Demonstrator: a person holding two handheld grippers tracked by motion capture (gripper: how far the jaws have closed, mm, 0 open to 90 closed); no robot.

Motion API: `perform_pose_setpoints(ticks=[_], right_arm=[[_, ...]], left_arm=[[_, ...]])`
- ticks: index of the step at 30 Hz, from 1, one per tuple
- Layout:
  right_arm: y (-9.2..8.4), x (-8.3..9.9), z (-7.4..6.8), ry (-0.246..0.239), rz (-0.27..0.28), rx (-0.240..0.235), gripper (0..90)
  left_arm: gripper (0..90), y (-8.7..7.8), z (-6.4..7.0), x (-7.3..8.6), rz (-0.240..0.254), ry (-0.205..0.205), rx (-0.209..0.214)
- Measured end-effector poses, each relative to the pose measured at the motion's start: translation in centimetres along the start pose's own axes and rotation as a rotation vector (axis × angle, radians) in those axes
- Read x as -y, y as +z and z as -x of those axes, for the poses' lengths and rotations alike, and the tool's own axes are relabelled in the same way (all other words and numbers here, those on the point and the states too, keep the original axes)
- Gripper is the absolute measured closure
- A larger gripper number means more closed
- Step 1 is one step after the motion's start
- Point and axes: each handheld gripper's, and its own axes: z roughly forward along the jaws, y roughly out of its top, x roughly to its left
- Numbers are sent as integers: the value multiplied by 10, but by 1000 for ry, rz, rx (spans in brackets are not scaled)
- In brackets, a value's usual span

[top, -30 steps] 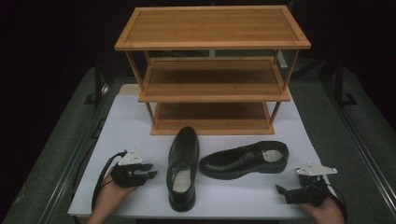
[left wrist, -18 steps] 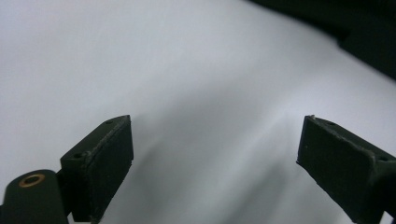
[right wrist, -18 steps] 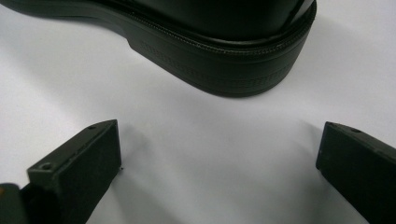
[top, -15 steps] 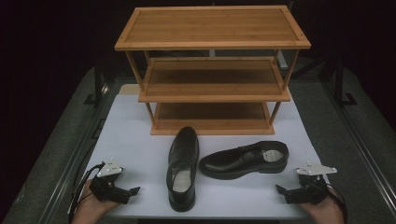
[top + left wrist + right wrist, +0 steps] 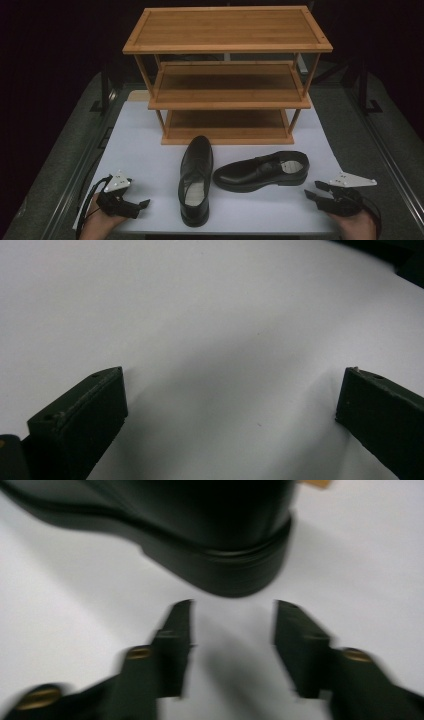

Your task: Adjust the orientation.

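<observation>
Your high view looks down across the tabletop (image 5: 150, 150); your gripper views skim it close, the right one facing the shoe (image 5: 200, 535) heel

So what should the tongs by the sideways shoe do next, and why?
Probably ease the right tongs forward around the heel of the sideways black leather shoe. Its jaws have just been closing, nothing is between them yet, and that heel lies right in front.

our left black two-jaw gripper (image 5: 131, 206) now sits lower and nearer us, jaws spread wide; our right black gripper (image 5: 315, 189) has just been closing on nothing.
</observation>
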Motion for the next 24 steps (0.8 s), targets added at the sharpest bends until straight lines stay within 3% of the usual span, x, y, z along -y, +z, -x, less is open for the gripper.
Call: perform_pose_setpoints(ticks=[5,10,17,24], right_arm=[[-1,-10,15,4,15,42,889],[6,-23,34,29,35,11,898],[22,-41,56,12,60,-4,898],[47,-55,65,-19,72,-60,899]], left_arm=[[0,0,0,0,1,1,-1],[0,0,0,0,0,3,-2],[0,0,0,0,-1,2,-2],[0,0,0,0,0,1,-1]])
